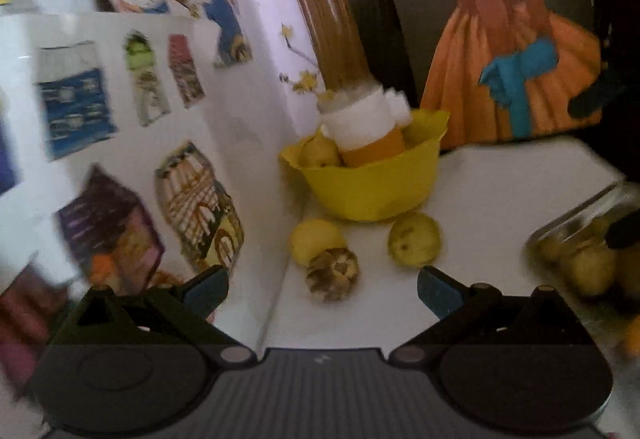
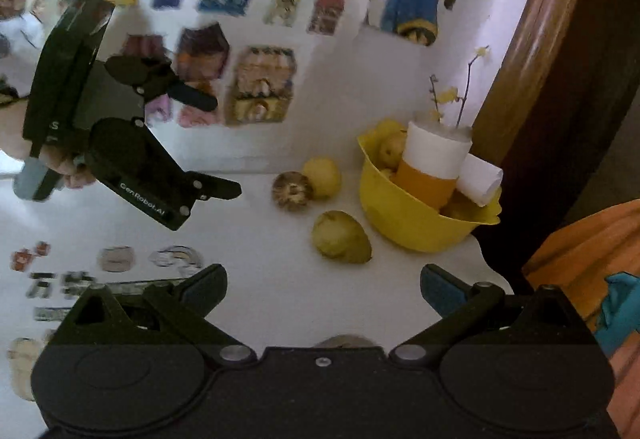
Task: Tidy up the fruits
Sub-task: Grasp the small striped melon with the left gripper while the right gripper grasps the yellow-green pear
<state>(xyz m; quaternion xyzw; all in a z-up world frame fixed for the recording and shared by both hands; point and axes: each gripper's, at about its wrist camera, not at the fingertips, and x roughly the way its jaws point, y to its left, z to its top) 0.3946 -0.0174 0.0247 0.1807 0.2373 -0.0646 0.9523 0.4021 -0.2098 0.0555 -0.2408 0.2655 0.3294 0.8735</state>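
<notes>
yellow bowl [image 2: 404,215], holding fruit. beside it on the counter [image 2: 260,239]: two yellow fruits [image 2: 340,237], one brown dried fruit [image 2: 292,191]. left gripper [image 1: 322,289] and right gripper [image 2: 323,289] both wide, empty.

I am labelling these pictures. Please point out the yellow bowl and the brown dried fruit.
yellow bowl [image 2: 404,227], right wrist view, on its outer front wall.
brown dried fruit [image 1: 332,273], left wrist view, on its wrinkled middle.

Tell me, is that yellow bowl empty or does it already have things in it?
Not empty. The yellow bowl holds a few yellowish fruits and an orange-and-white tube leaning inside; three more fruits lie outside on the table.
</notes>
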